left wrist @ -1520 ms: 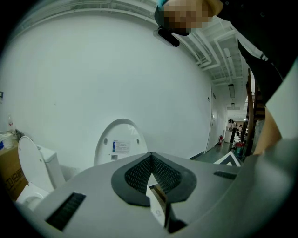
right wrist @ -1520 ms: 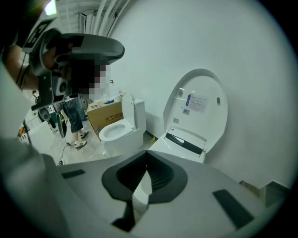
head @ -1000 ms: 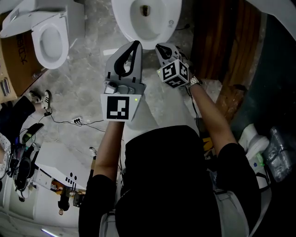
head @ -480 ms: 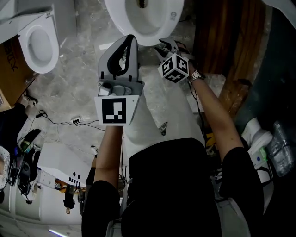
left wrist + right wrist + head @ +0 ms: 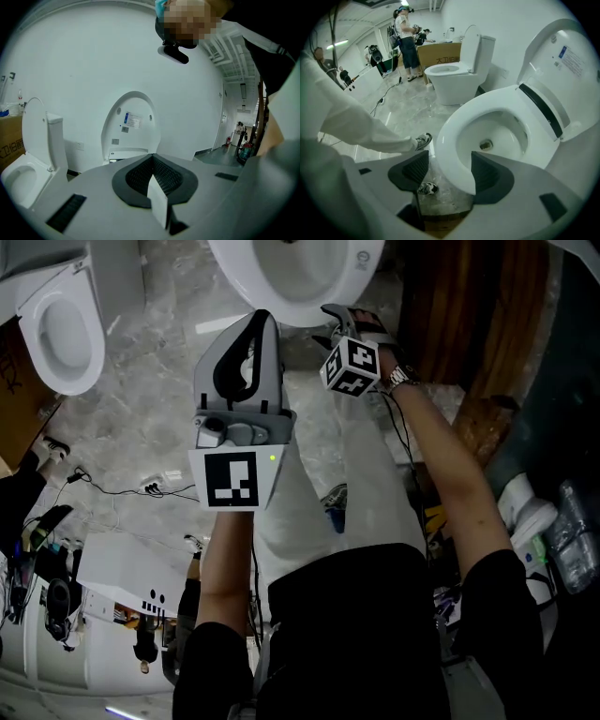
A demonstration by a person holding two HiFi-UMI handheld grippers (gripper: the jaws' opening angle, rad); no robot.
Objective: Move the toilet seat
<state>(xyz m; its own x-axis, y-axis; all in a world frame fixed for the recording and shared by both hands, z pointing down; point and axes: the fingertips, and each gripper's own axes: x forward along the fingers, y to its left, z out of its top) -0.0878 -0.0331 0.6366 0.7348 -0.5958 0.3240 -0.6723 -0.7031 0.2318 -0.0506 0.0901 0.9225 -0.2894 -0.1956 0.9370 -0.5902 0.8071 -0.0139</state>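
Observation:
The white toilet bowl (image 5: pixel 292 277) stands at the top of the head view. In the right gripper view its seat ring (image 5: pixel 450 140) lies flat around the bowl and the lid (image 5: pixel 562 61) stands raised behind it. My right gripper (image 5: pixel 450 171) hovers at the ring's front edge. Its jaws are opening, and the front rim shows between them with neither pad pressing on it. In the head view the right gripper (image 5: pixel 330 322) sits at the bowl's near rim. My left gripper (image 5: pixel 259 322) is shut and empty, held beside it and aimed at the raised lid (image 5: pixel 131 122).
A second toilet (image 5: pixel 61 324) stands to the left, with a cardboard box (image 5: pixel 438 58) behind it. Cables (image 5: pixel 141 486) and white equipment (image 5: pixel 122 577) lie on the marble floor. A wooden panel (image 5: pixel 469 324) stands right of the bowl. People (image 5: pixel 405 37) stand far off.
The right gripper's jaws have gone from shut to wide open. Both grippers have edged closer to the bowl, and the view has shifted slightly left.

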